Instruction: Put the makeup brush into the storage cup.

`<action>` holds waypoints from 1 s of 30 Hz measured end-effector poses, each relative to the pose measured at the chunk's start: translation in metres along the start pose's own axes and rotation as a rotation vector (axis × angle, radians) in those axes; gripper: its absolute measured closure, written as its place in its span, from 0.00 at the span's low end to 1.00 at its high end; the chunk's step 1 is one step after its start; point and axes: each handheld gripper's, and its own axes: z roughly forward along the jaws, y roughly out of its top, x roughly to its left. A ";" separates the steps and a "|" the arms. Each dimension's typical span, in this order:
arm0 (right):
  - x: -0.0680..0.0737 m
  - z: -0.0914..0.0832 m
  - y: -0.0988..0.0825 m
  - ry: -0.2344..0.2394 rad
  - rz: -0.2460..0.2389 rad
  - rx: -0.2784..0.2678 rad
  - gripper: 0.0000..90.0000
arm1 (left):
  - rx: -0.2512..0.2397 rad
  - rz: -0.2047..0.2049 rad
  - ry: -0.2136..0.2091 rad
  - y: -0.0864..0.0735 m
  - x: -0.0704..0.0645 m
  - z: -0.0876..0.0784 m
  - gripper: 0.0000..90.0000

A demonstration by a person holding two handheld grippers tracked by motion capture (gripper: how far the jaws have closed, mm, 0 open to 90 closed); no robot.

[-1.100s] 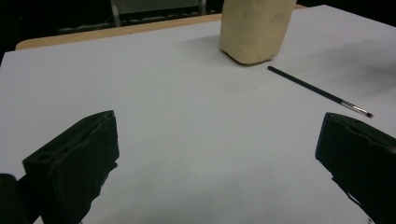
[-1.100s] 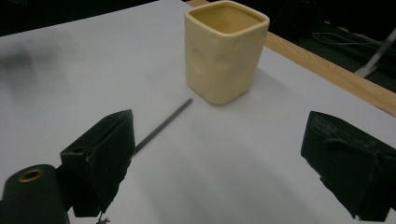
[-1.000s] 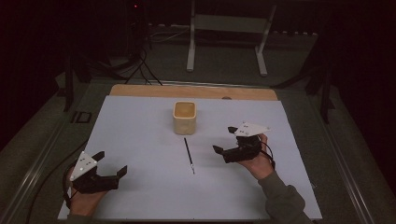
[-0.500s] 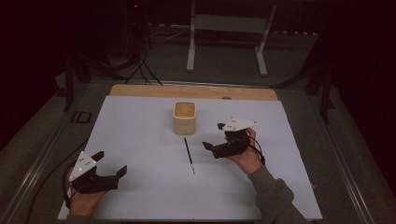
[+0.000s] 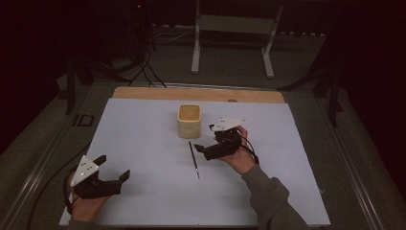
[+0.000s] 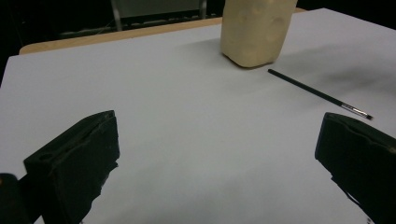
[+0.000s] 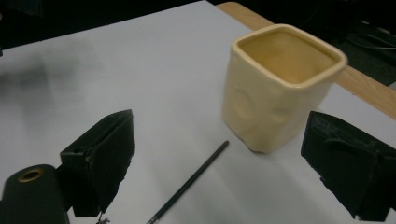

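The right gripper (image 5: 201,147), jaws open, hovers beside the thin black brush (image 5: 194,159) lying mid-surface just in front of the cream cup (image 5: 189,120), apparently the approach step; next it must lower astride the handle and close, while the left gripper (image 5: 114,168) waits open near the front-left corner.

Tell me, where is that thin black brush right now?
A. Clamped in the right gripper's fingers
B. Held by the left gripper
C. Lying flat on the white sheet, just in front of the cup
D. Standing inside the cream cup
C: the brush lies flat on the white sheet near the cream cup, and both the right gripper and left gripper are open and empty.
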 end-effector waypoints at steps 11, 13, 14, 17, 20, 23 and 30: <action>0.011 0.017 0.014 0.006 -0.044 0.095 0.11 | -0.002 -0.001 -0.001 0.000 0.000 0.000 0.01; 0.011 0.018 0.015 0.005 -0.047 0.120 0.11 | -0.002 -0.001 -0.002 0.000 0.000 0.000 0.01; 0.011 0.018 0.015 0.005 -0.047 0.120 0.11 | -0.002 -0.001 -0.002 0.000 0.000 0.000 0.01; 0.009 0.020 0.019 0.006 -0.050 0.189 0.11 | 0.000 0.001 -0.002 0.000 0.000 0.000 0.01; 0.009 0.020 0.021 0.004 -0.054 0.221 0.11 | 0.001 0.002 -0.003 0.000 0.000 0.000 0.01; 0.009 0.023 0.026 0.014 -0.072 0.291 0.11 | 0.001 0.002 -0.005 0.000 -0.001 0.000 0.01; 0.012 0.027 0.031 0.014 -0.122 0.388 0.11 | 0.004 0.003 -0.007 0.000 0.000 0.000 0.01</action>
